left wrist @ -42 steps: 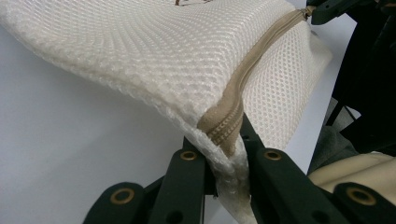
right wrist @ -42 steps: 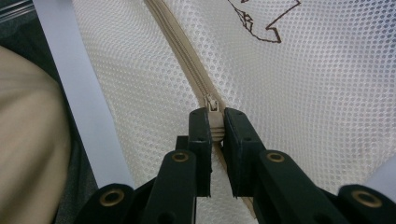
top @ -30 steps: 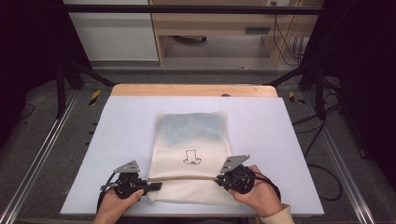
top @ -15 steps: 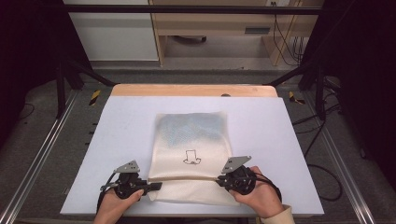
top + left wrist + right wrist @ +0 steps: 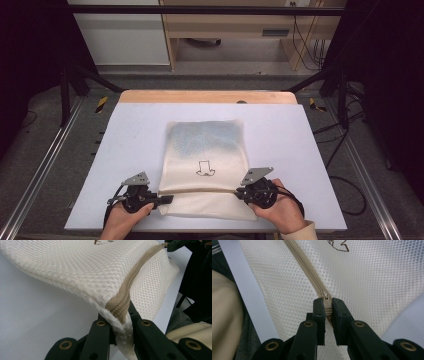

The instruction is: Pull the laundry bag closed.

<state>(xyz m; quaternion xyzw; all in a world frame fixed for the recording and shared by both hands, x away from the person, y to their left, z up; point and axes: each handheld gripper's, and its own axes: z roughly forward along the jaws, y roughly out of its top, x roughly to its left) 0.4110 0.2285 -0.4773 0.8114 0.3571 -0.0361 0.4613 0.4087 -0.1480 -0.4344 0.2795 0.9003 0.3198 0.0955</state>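
Between right gripper [image 5: 327, 305] jaws: zip pull [image 5: 326, 300], lower part hidden.

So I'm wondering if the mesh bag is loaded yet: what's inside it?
A bluish-grey patch shows through the mesh bag's far half; what it is, I cannot tell. The near part looks plain cream. The weave hides the rest, with each tool, left and right, clamped at one zipper end.

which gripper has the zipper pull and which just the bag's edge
The right gripper pinches the zipper pull; the left gripper clamps the mesh bag at the zipper's end.
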